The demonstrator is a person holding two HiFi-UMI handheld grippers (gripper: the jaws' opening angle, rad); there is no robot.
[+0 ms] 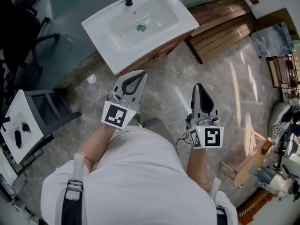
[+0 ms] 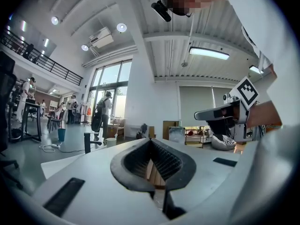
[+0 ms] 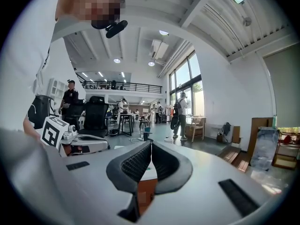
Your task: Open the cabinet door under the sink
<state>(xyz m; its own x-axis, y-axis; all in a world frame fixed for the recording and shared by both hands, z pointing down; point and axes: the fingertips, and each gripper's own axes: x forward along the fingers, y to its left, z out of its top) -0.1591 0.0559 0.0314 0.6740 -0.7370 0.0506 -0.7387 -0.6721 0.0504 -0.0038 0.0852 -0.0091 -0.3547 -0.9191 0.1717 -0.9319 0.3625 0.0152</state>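
Both grippers poised in front of the washbasin, the cabinet door not yet touched.

The person stands facing the white washbasin (image 1: pixel 140 25), and the wooden cabinet (image 1: pixel 161 52) sits directly beneath its near edge. From above only a narrow strip of the cabinet front shows, so the door's handle cannot be made out. The left gripper (image 1: pixel 139 75) and right gripper (image 1: pixel 198 85) are held close to the body, pointing toward the cabinet but well apart from it, which is likely a ready stance before reaching down to the door. In the left gripper view the fingers (image 2: pixel 133 162) meet at their tips with nothing clamped, and only wood shows through the loop behind them. The right gripper's fingers (image 3: pixel 132 165) likewise touch at the tips and are empty.
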